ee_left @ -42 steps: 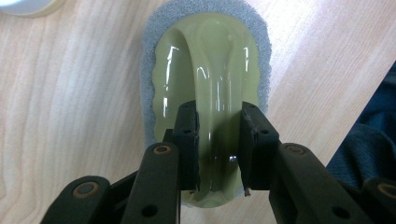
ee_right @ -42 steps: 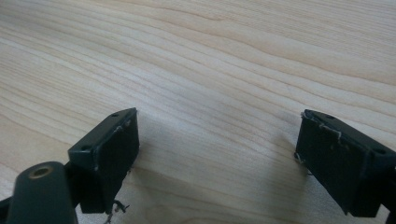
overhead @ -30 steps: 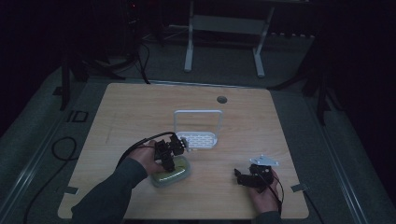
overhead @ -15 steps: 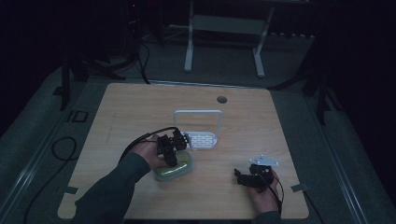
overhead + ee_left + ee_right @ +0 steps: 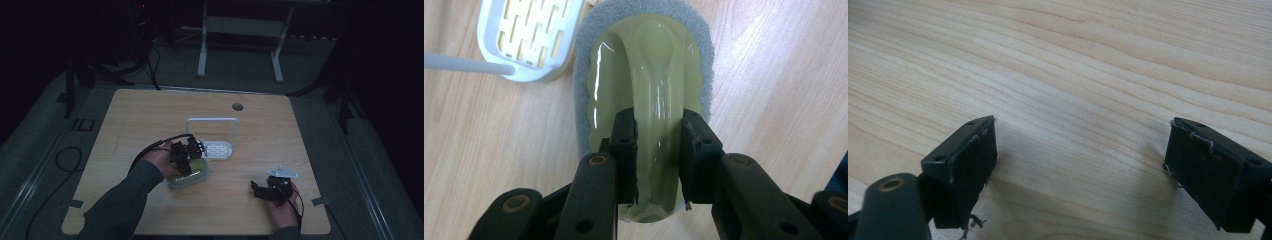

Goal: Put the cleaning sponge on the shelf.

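Note:
A scrubber [image 5: 649, 65] with a glossy pale green handle and a grey sponge pad lies pad-down over the wooden table [image 5: 150, 115]. My left gripper [image 5: 658, 124] is shut on the handle's raised middle ridge, one pad on each side. From above, the left gripper [image 5: 183, 156] sits over the scrubber [image 5: 194, 176], just left of centre. Touching the scrubber's far end is a white slotted rack [image 5: 531, 45] with a tall loop handle [image 5: 216, 149]. My right gripper [image 5: 1080, 145] stands open low over bare wood, near the front right [image 5: 261, 189].
A round cable hole [image 5: 237, 106] lies in the table's far side. A metal frame [image 5: 240, 30] stands on the floor beyond the table. Black cables trail off the table's left edge [image 5: 60, 160].
The left gripper and the scrubber have edged slightly toward the white rack. The right gripper has kept still.

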`<state>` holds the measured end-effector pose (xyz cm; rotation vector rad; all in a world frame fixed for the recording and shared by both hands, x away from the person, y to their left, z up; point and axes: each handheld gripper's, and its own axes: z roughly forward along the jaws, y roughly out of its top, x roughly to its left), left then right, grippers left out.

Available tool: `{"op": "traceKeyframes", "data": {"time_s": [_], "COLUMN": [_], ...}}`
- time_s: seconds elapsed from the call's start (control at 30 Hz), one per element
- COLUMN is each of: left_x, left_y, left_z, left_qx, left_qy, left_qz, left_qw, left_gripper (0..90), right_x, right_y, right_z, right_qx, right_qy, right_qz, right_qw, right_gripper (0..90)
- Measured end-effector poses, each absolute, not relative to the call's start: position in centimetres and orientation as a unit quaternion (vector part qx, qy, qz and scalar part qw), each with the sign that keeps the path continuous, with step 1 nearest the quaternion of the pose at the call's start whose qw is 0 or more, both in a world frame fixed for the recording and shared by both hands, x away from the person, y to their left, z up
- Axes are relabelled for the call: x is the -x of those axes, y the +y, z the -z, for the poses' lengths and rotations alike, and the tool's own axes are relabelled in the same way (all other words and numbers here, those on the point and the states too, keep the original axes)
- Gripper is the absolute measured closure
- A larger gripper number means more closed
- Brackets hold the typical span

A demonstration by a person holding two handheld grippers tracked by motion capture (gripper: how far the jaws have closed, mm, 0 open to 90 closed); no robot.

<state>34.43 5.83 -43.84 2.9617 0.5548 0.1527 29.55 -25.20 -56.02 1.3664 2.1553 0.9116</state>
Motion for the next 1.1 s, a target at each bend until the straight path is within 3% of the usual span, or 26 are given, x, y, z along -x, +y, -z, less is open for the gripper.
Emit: {"op": "traceKeyframes", "data": {"time_s": [0.43,1.1], "left_x": [-34.7,-35.7], "left_y": [5.7,5.4], "left_z": [43.5,42.9], "left_qx": [-0.982,-0.983], "left_qy": [0.153,0.135], "left_qz": [-0.084,-0.094], "left_qw": [0.074,0.078], "left_gripper": [71.7,71.8], "right_x": [-29.5,-29.5], "right_y": [-25.2,-25.2], "right_z": [56.0,56.0], "right_qx": [-0.493,-0.493], "right_qy": [0.777,0.777], "right_qz": [-0.329,-0.329], "right_qw": [0.214,0.214], "right_gripper": [12.9,13.0]}}
